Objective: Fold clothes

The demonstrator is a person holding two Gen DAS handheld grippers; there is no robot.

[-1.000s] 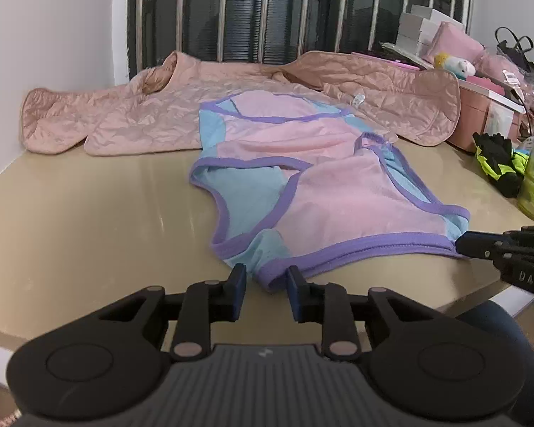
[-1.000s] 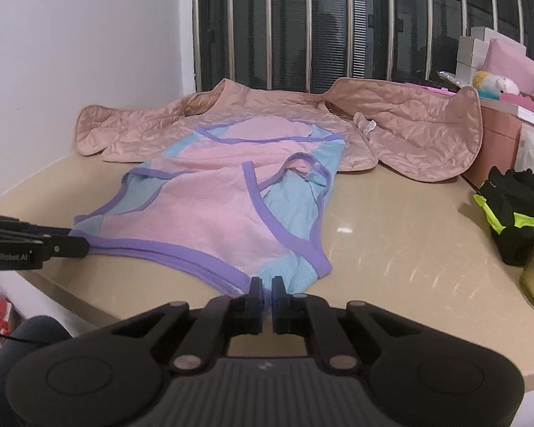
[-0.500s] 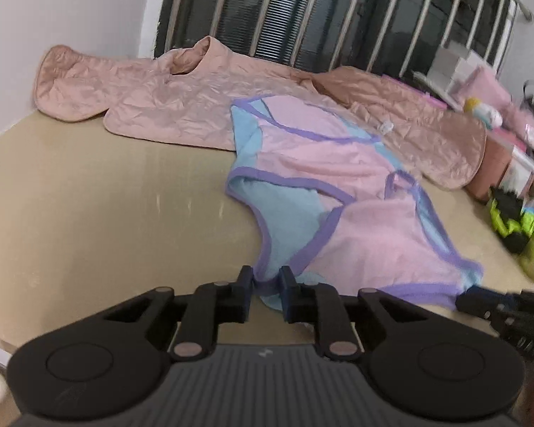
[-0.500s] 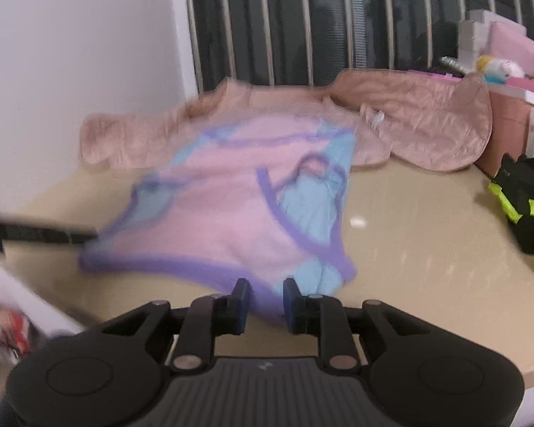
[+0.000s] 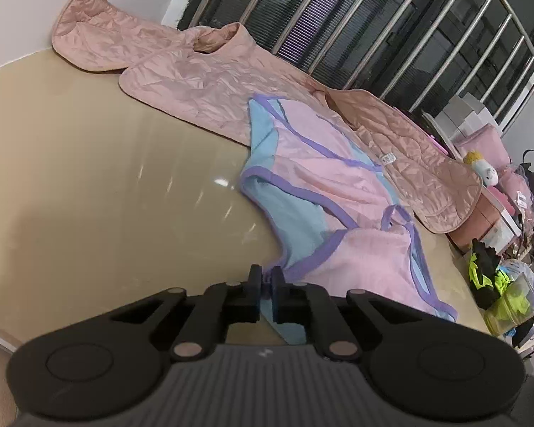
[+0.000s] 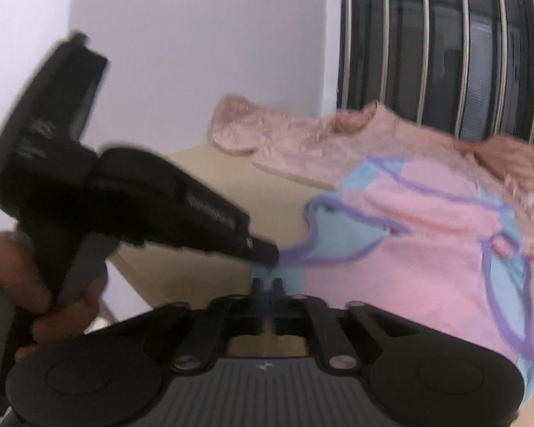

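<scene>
Glossy beige tabletop [image 5: 89,185] ahead of fingers, catching light streaks. Plain white wall [image 6: 203,42] beyond. Dark window behind metal bars [image 5: 391,25].

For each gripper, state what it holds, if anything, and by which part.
Both grip the pink and blue garment at its near hem: left gripper on the purple-trimmed blue corner, right gripper beside it.

Glossy beige table [image 5: 89,185] bears a pink quilted jacket [image 5: 203,82], a pink-and-blue garment [image 5: 324,185] overlapping it, clutter at right
</scene>
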